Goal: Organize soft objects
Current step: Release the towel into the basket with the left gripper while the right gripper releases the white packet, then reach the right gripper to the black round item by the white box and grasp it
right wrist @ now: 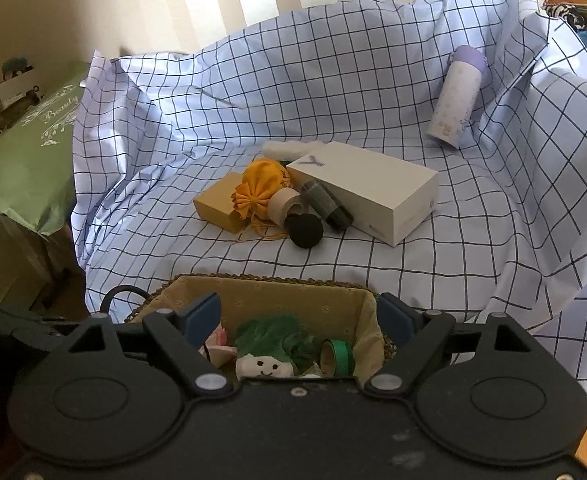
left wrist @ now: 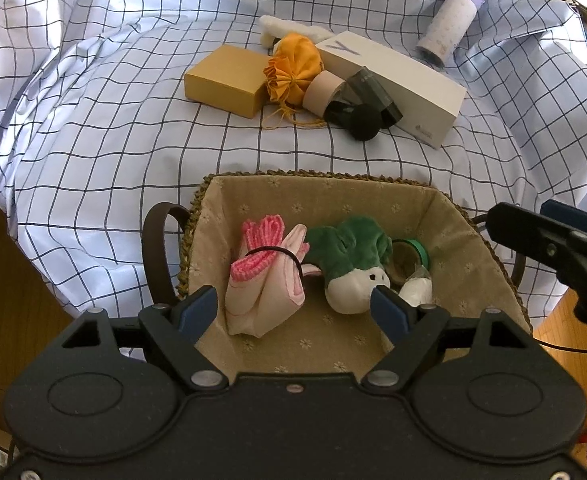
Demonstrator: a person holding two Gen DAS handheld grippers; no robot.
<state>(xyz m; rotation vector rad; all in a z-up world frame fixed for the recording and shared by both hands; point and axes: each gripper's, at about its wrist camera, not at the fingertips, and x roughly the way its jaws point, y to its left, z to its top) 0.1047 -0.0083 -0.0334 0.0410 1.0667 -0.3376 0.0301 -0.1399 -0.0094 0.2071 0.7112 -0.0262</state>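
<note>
Both tools hovering over fabric-lined woven basket holding green-and-white plush toy and pink banded cloth bundle. Left tool spread, empty; right tool spread, empty. Drop-off step seemingly ending. Next: reaching toward orange drawstring pouch on checked sheet.

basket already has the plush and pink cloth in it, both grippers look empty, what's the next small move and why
Probably lift the right gripper out over the basket rim toward the orange drawstring pouch. Both it and the left gripper stand open and empty over the basket, and the pouch looks like the nearest soft thing left on the checked sheet.
</note>
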